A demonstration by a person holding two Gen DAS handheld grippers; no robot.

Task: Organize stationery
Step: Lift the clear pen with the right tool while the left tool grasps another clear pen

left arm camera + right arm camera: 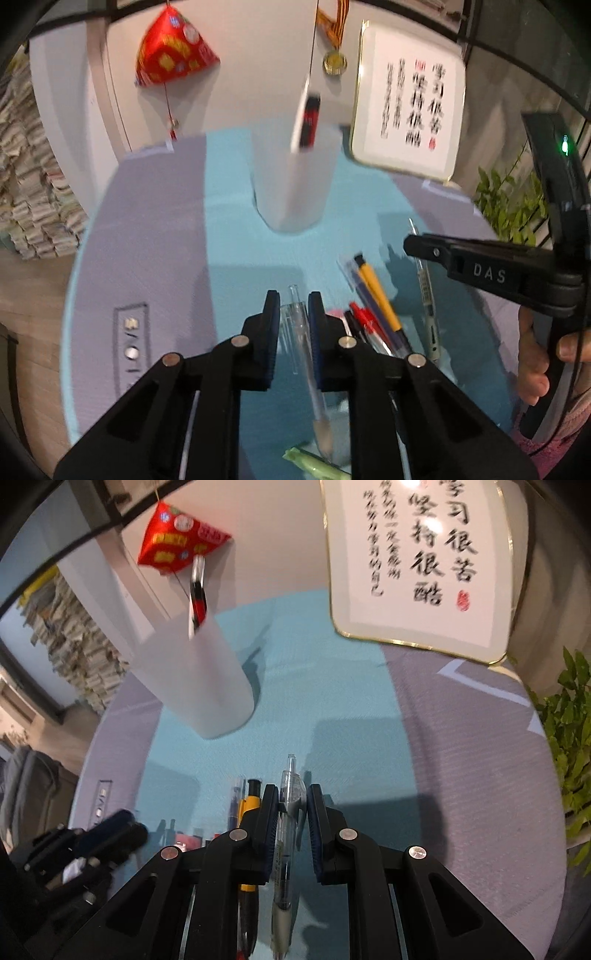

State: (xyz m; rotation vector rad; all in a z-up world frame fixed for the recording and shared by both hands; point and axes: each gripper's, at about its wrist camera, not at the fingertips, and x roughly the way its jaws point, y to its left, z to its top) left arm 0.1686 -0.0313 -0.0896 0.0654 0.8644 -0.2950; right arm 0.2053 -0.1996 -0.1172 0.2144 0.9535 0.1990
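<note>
Both jaws clenched on clear pens; green wrapper, perhaps, only in left view.

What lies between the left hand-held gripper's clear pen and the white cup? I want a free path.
Bare teal mat in the left wrist view: nothing lies between the clear pen and the white cup.

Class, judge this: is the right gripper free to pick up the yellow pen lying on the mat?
Probably not yet: the right gripper is already shut on a clear pen, though the yellow pen lies uncovered.
</note>
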